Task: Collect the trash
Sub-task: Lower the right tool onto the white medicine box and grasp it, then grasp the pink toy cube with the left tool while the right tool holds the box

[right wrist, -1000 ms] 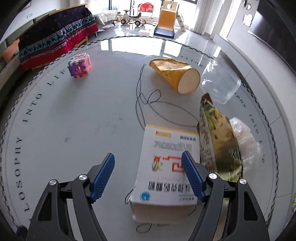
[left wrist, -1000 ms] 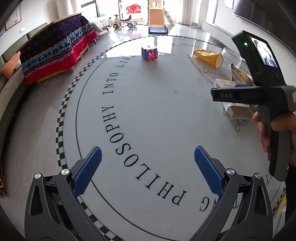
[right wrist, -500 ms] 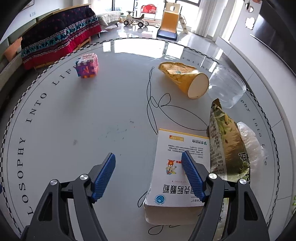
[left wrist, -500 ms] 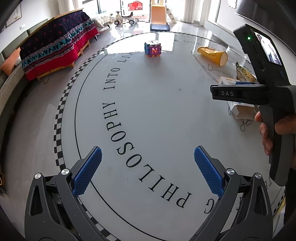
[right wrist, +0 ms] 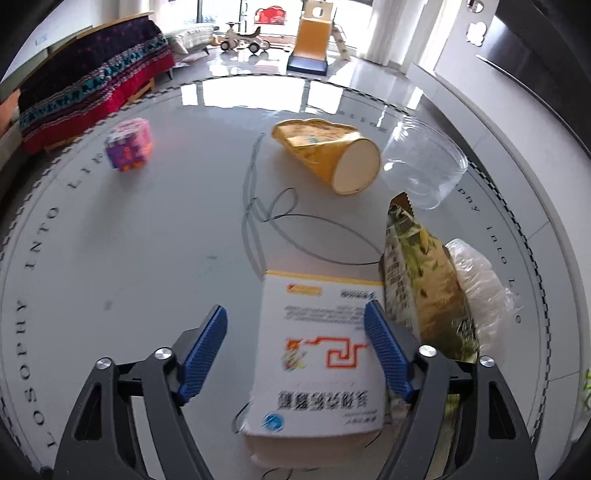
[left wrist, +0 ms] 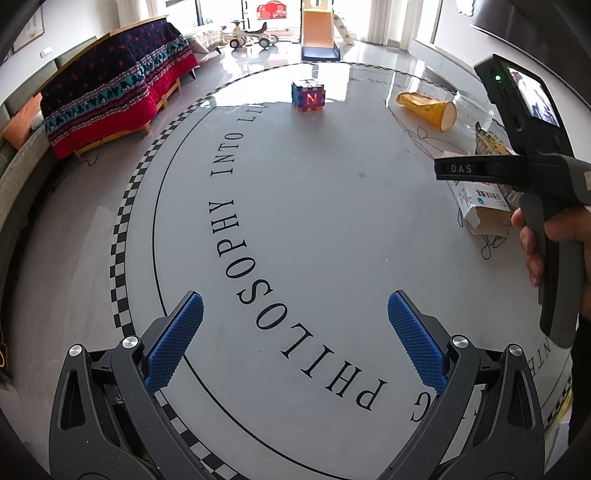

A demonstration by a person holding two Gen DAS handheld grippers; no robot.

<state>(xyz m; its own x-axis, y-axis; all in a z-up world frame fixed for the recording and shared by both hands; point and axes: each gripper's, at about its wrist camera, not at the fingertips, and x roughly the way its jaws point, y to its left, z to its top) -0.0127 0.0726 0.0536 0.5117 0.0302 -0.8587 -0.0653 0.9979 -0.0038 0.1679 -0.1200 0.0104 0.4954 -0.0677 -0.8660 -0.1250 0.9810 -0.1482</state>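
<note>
A white medicine box lies flat on the round grey table. My right gripper is open and straddles it; its right finger is at the box's right edge, the left finger stands apart. The box also shows in the left wrist view. A green-gold snack bag and a crumpled clear bag lie right of the box. A yellow paper cup lies on its side beyond, with a clear plastic cup next to it. My left gripper is open and empty over the table's lettering.
A colourful puzzle cube stands at the far side of the table, also in the right wrist view. A sofa with a red and dark blanket is at the left. Toys and a small slide stand on the floor beyond.
My right gripper has moved forward and down over the medicine box, so the box now sits further between the fingers. The left gripper has risen slightly; its fingers stayed open.
</note>
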